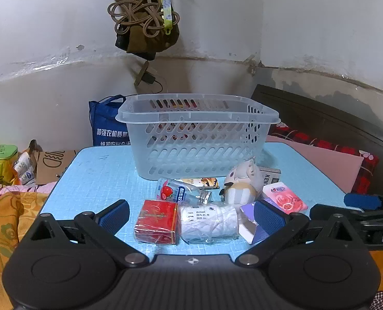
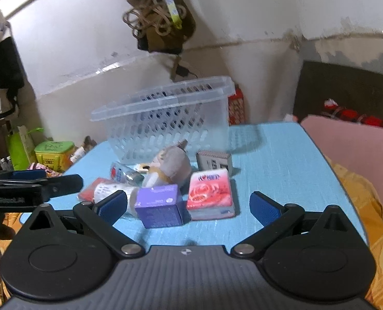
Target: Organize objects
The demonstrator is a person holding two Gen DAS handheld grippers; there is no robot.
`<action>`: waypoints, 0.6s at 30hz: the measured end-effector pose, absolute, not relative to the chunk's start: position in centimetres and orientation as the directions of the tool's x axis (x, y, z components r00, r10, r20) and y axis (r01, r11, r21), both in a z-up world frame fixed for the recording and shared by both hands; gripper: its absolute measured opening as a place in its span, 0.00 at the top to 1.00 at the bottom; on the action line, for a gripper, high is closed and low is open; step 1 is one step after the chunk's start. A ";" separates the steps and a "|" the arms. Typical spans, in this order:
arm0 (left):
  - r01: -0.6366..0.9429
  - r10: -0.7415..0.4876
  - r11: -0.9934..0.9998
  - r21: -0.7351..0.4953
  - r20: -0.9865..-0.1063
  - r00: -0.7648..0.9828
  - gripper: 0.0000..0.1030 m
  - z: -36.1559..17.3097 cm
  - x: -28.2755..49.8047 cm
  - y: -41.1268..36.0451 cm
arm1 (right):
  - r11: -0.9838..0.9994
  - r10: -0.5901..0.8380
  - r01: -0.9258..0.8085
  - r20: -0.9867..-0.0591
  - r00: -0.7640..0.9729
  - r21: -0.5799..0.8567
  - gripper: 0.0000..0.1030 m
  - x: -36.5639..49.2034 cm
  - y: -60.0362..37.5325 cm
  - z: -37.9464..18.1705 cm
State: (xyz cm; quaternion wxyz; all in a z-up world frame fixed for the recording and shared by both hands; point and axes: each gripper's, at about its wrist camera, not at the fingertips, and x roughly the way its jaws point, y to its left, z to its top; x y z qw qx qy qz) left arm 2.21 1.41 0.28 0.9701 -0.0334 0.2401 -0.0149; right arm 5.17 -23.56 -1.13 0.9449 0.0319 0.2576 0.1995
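Red box (image 1: 156,221) between fingers (image 1: 114,215) (untouched).

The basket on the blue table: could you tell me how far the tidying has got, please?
Nothing looks done: the basket seems empty. Nothing is in hand; the left tool and right tool are open. Left: red box, white roll, purple box, tissue pack, plush toy, bottle.

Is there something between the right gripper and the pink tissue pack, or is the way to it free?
Nothing visible blocks it. The right gripper is open, and the pink tissue pack lies on the blue table just ahead of its fingers. The purple box sits close beside the pack, not in front.
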 end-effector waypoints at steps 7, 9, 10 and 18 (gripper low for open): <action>-0.001 -0.038 0.997 -0.081 -0.467 0.884 0.00 0.1 2.4 1.7 | 0.908 0.416 -0.375 -0.494 0.763 0.186 0.00 5.9 -23.5 -1.9; -0.003 -0.038 0.996 -0.087 -0.469 0.882 0.00 0.0 2.5 1.7 | 0.904 0.425 -0.379 -0.494 0.759 0.195 0.00 6.0 -23.5 -2.0; -0.001 -0.042 0.996 -0.091 -0.470 0.882 0.00 -0.1 2.6 1.8 | 0.902 0.430 -0.382 -0.492 0.757 0.200 0.00 6.1 -23.6 -2.1; 0.002 -0.045 0.996 -0.088 -0.488 0.872 0.00 -0.8 3.2 1.8 | 0.901 0.433 -0.385 -0.500 0.750 0.202 0.00 6.5 -23.5 -2.4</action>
